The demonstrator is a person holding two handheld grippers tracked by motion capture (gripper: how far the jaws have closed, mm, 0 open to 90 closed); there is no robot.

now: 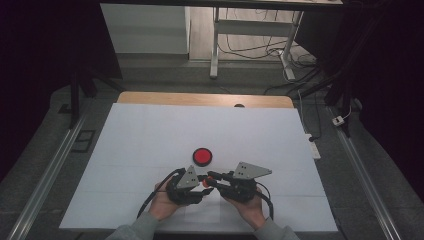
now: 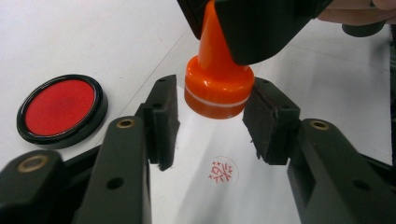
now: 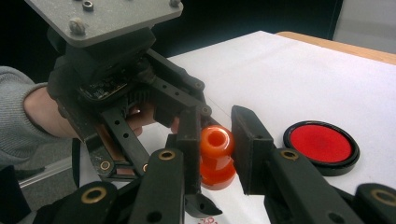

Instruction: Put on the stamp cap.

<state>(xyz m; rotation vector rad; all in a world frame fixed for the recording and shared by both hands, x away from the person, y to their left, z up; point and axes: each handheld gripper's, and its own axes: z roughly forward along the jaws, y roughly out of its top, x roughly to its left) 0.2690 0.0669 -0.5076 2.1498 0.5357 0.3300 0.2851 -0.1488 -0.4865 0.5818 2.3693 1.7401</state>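
Seal print [image 2: 222, 170] shows under left hand-held gripper [image 2: 211, 123], jaws apart; right [image 3: 215, 149] clamps orange stamp [image 3: 216, 158]

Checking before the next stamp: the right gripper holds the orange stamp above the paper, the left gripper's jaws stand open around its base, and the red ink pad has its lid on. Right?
Not quite. The ink pad is uncovered, its red surface showing in the left gripper view. The rest stands: the right gripper holds the orange stamp above the paper, and the left gripper has its jaws open around the base.
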